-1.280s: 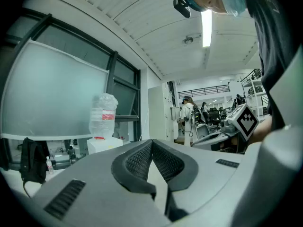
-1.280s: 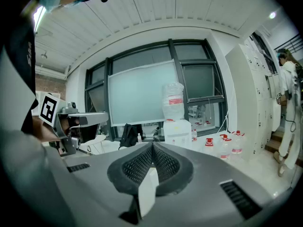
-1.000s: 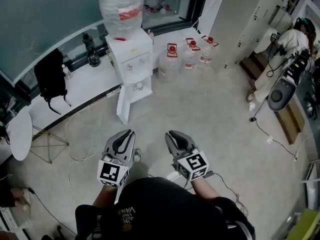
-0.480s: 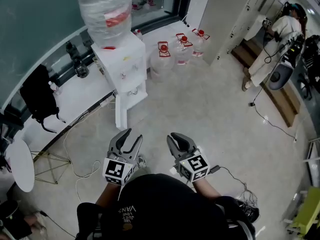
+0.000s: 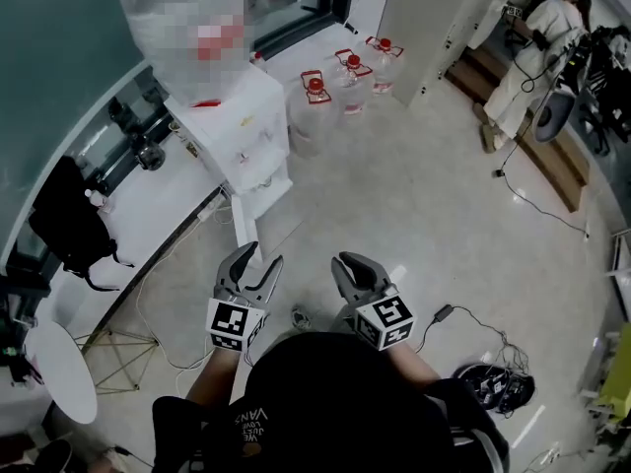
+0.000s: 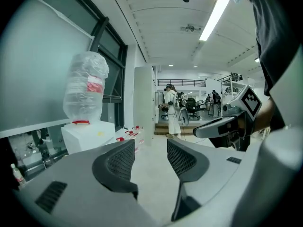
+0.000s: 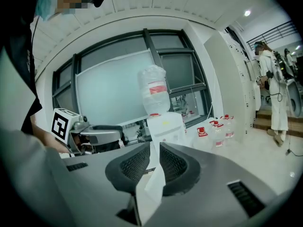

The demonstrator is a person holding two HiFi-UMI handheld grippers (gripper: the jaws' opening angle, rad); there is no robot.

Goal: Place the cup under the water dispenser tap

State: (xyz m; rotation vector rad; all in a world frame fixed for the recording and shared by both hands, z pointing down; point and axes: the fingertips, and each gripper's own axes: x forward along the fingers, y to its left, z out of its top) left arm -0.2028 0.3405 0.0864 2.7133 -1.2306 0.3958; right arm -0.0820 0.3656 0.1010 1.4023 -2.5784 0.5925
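Note:
The white water dispenser (image 5: 242, 131) with a big clear bottle on top stands against the window ledge, ahead and left of both grippers. My left gripper (image 5: 261, 256) is open; its jaws have just been opening and nothing is between them (image 6: 150, 148). My right gripper (image 5: 353, 261) is shut on a thin white paper cup (image 7: 154, 183), whose wall is pinched between the pads. In the right gripper view the dispenser (image 7: 165, 126) stands straight beyond the jaws, some way off. Both grippers hang over the floor, apart from the dispenser.
Several spare water jugs (image 5: 340, 82) with red caps stand on the floor right of the dispenser. A black bag (image 5: 69, 220) lies on the white ledge. Cables (image 5: 483, 353) trail on the floor at the right. A person (image 5: 527, 47) stands far right.
The left jaws went from shut to wide open. Both grippers moved forward towards the dispenser, which now lies nearer and further left in the head view.

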